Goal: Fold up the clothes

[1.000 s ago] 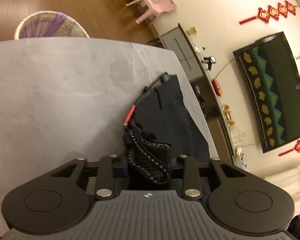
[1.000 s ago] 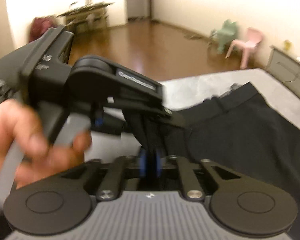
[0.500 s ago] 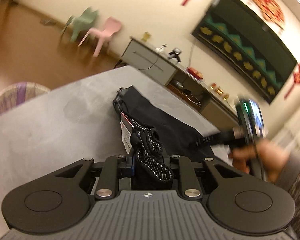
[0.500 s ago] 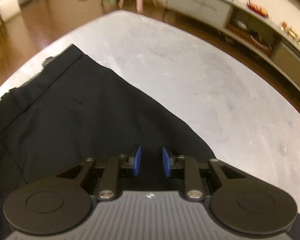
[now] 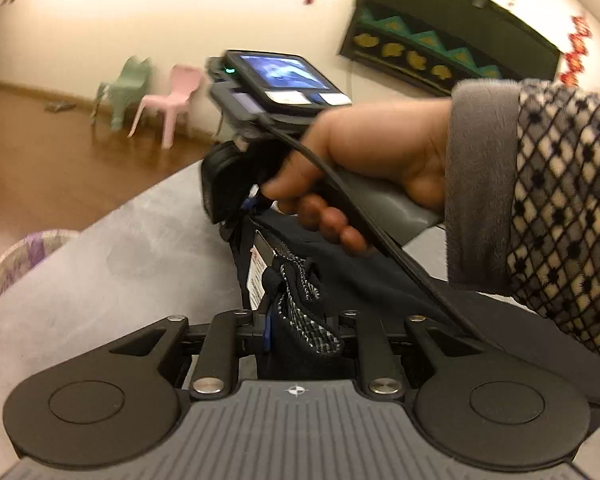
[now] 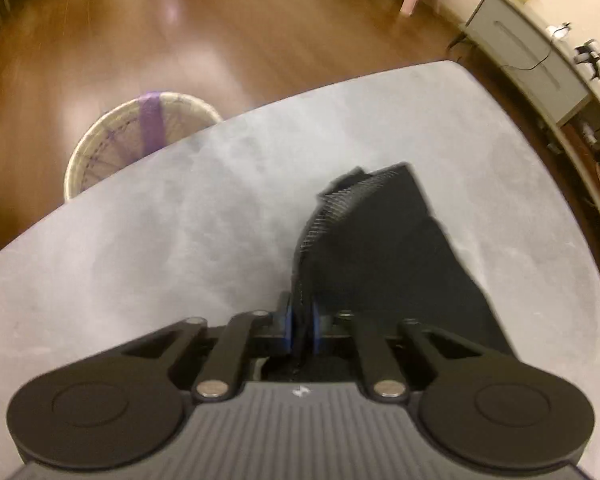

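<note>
Table (image 6: 140,264), grey and mottled, fills most of what we see from the right wrist, its far edge curving against the brown wooden floor (image 6: 180,32). On the right half of this table lies the black garment (image 6: 388,248), a dark folded piece whose left edge carries a ribbed, speckled waistband (image 6: 332,208) that rises from the cloth toward us. We hold that raised edge in the right gripper (image 6: 300,326): its blue pads (image 6: 287,324) stand narrow, pinched on the fabric between them.

From the left wrist we see the same garment (image 5: 360,276) stretched between both tools, with a white label (image 5: 258,276) showing just beside the bunched waistband (image 5: 304,304). Our left gripper (image 5: 300,330) has its jaws closed around that bunch of speckled cloth. Farther along the garment our right hand (image 5: 360,168), in a grey cuff and a patterned sleeve, grips the handle of the other tool, which carries a small lit screen (image 5: 284,76) on top and a black cable (image 5: 380,236) running back to the near right.

Beyond the table's left edge stands a woven basket (image 6: 140,140) with a purple strip. Against the far wall we see a pink chair (image 5: 172,100) beside a green chair (image 5: 128,88), and a grey cabinet (image 6: 524,52) stands at the far right.
</note>
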